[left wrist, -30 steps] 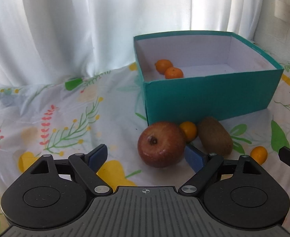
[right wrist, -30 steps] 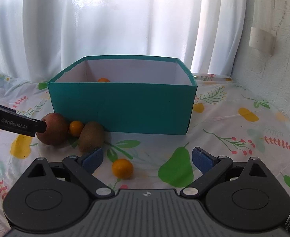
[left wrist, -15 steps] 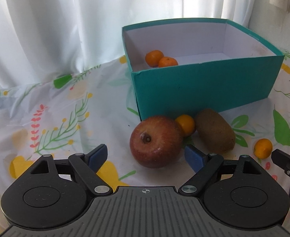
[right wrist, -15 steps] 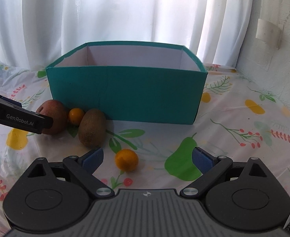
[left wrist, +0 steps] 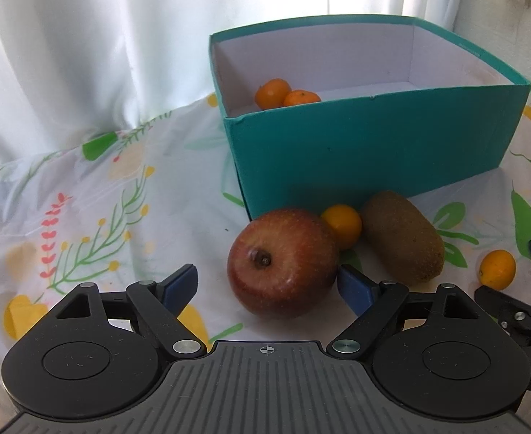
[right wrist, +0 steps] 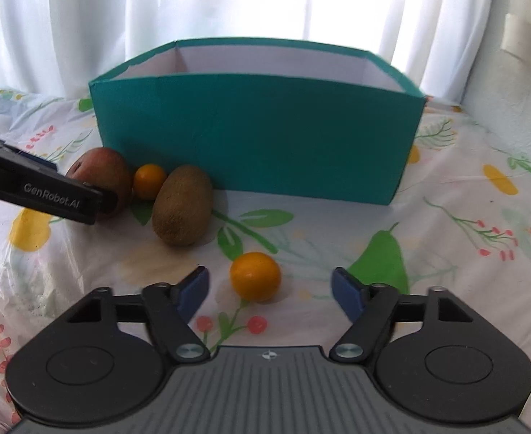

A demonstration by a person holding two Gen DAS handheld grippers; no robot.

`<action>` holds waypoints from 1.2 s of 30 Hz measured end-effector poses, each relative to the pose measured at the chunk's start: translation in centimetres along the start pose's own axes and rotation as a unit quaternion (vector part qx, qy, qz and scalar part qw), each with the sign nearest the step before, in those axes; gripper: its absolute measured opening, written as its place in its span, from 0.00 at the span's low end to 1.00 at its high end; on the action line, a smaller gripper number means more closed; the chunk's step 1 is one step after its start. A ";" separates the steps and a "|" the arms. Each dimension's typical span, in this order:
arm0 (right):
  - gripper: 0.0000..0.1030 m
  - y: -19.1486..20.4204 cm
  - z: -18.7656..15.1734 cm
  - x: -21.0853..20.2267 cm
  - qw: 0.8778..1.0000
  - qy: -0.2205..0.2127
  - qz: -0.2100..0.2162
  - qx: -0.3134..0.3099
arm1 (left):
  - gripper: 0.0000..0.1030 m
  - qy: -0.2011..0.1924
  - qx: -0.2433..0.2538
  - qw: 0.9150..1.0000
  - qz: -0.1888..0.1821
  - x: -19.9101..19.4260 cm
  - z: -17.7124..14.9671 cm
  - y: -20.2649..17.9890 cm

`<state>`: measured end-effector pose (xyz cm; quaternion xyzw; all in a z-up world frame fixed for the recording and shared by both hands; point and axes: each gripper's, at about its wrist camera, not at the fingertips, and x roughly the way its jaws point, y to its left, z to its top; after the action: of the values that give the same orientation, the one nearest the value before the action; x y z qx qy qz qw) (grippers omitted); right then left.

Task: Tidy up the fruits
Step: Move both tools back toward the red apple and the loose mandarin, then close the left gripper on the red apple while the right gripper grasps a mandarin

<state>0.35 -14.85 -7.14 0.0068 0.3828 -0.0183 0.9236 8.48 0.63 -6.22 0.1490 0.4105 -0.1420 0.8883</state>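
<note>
Left gripper [left wrist: 267, 285] hangs low over the patterned tablecloth [left wrist: 84, 195] with its jaws wide apart and the red apple [left wrist: 282, 262] between them; the right blue pad sits just at the apple's flank, the left pad stands clear of it, so nothing is gripped yet. Straddling the apple this way looks like the set-up for a pinch across its widest part. Right gripper [right wrist: 267, 291] is closing at this moment, jaws roughly half spread, with a small orange citrus [right wrist: 255, 276] between them; neither pad presses on it, and there is clear cloth on both sides. Teal box [left wrist: 373, 144] stands open-topped behind the loose fruit, and two small oranges [left wrist: 287, 94] already lie in its near-left corner, so it reads as the collection point. Still outside, touching or just beside the box's front wall: the apple, another small citrus [left wrist: 341, 226] wedged behind it, and a kiwi [left wrist: 402, 238] lying on its side. Judgement: sorting is at an early stage, four fruits remain on the cloth.
</note>
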 end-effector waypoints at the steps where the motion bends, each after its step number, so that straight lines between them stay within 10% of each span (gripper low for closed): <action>1: 0.64 0.0 0.0 0.2 1.000 0.002 0.002 0.001 | 0.86 0.000 0.003 1.000 0.000 0.2 0.0 -0.1; 23: 0.30 -0.4 0.2 0.7 1.000 -0.005 0.030 0.003 | 0.72 -0.004 0.025 0.999 -0.027 3.0 0.6 -0.5; 36: 0.30 -0.2 0.5 -0.3 1.000 -0.020 0.018 -0.004 | 0.72 0.021 0.015 0.999 -0.033 2.7 0.5 -0.5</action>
<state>0.47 -15.04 -6.62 0.0101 0.3638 -0.0001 0.9314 10.37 -0.39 -8.08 0.1519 0.4311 -0.1747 0.8721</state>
